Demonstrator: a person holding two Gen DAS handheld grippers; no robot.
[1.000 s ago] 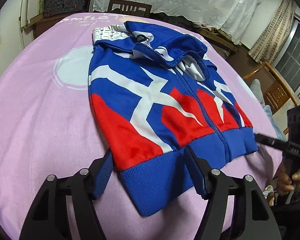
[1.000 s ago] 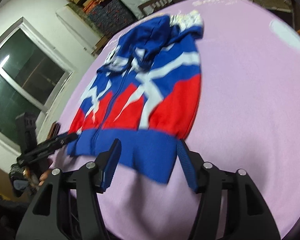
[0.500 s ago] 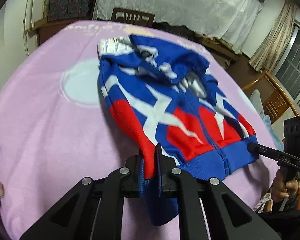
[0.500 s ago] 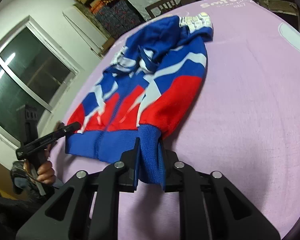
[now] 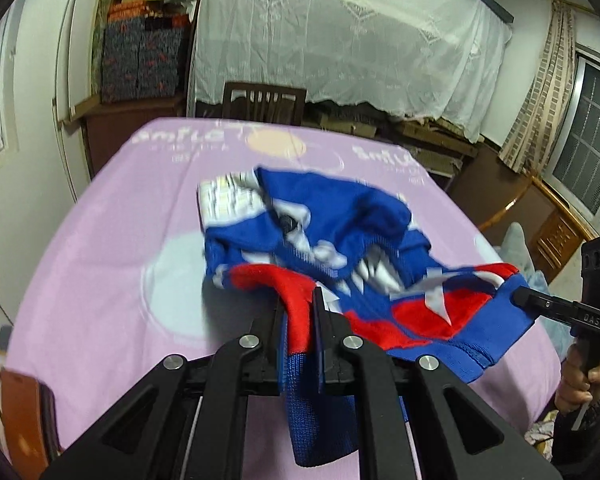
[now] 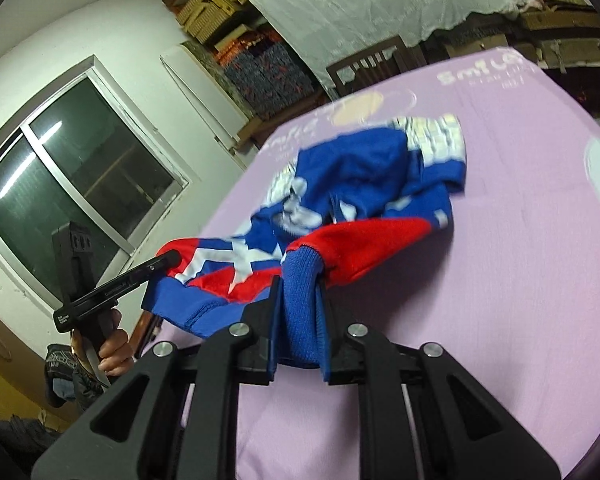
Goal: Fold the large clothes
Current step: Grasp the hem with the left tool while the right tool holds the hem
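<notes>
Now both grippers, left [image 5: 300, 320] and right [image 6: 300, 316], have their fingers clamped on the hoodie's [image 5: 340, 232] blue hem, lifted off the purple worktop [image 5: 100, 260], probably to fold it up toward the hood, with nothing in the way and a chair [image 5: 264, 100] well behind.

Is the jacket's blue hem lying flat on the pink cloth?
No, the hem is pinched in the left gripper and lifted.

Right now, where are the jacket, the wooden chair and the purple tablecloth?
jacket [image 5: 340, 208]: left wrist view, on its blue hood.
wooden chair [image 5: 264, 100]: left wrist view, on its slatted back.
purple tablecloth [image 6: 540, 280]: right wrist view, on a bare stretch beside the jacket.
</notes>
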